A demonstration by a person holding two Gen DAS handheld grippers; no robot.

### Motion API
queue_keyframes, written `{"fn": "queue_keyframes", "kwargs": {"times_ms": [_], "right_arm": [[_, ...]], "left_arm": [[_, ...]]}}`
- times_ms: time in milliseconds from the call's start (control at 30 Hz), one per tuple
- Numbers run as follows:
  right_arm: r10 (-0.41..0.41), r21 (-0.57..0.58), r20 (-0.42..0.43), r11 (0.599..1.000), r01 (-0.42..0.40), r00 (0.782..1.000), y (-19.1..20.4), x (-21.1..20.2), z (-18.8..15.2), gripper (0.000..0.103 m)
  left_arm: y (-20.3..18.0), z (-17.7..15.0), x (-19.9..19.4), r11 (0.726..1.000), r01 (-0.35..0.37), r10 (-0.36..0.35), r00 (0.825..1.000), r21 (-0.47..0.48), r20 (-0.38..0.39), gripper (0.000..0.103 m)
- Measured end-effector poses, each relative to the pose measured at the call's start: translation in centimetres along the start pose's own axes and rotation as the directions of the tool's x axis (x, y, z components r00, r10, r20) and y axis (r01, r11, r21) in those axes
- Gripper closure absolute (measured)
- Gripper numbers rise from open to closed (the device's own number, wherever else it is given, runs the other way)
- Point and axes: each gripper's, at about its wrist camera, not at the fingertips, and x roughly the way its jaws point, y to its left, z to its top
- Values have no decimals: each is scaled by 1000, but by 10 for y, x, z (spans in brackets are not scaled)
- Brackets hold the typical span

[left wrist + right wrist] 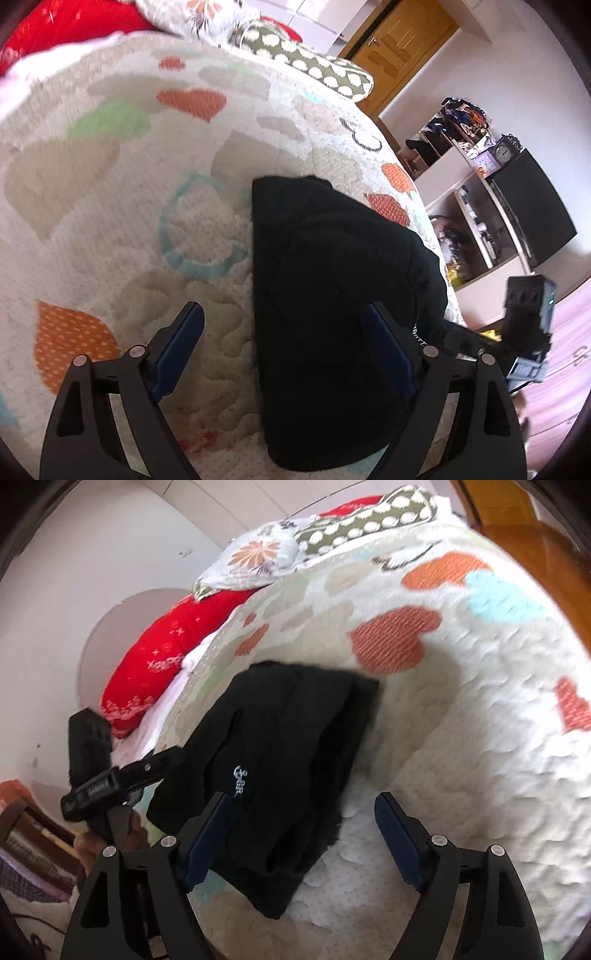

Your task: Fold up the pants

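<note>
The black pants point(332, 295) lie folded into a compact bundle on the patterned bedspread point(129, 221). My left gripper point(286, 314) is open and empty, its jaws wide apart over the bundle's left edge, above the cloth. In the right wrist view the pants point(288, 757) show a small white logo. My right gripper point(304, 805) is open and empty, over the bundle's near right edge. The left gripper's body point(110, 786) shows at the left of that view, and the right gripper's body point(528, 325) at the right of the left wrist view.
A red pillow point(155, 672), a floral pillow point(255, 557) and a dotted green pillow point(365, 520) lie at the head of the bed. A wooden door point(402, 48) and a shelf unit point(476, 206) with a dark panel stand beyond the bed's edge.
</note>
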Motion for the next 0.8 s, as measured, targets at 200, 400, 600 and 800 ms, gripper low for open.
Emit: {"fn": "queue_keyframes", "kwargs": {"times_ms": [200,400,600,800], "right_arm": [[95,-39,5,995,-95,995,3,21,0,12],[93,-57,49,994,-90,995,16,31,4,33],[146,2,112,989,-147,983,16,15,11,67],[172,-97,144,982,-159,974,50,5,41,68]], "left_arm": [[-1,2,16,998,57,-58,998,-23,-16,0],[-11,5,25,996,79,-79,997,42,-9,9],[-12,8,11,995,95,-95,995,40,0,59],[-24,34,-17,992,75,-84,993,105,82,65]]}}
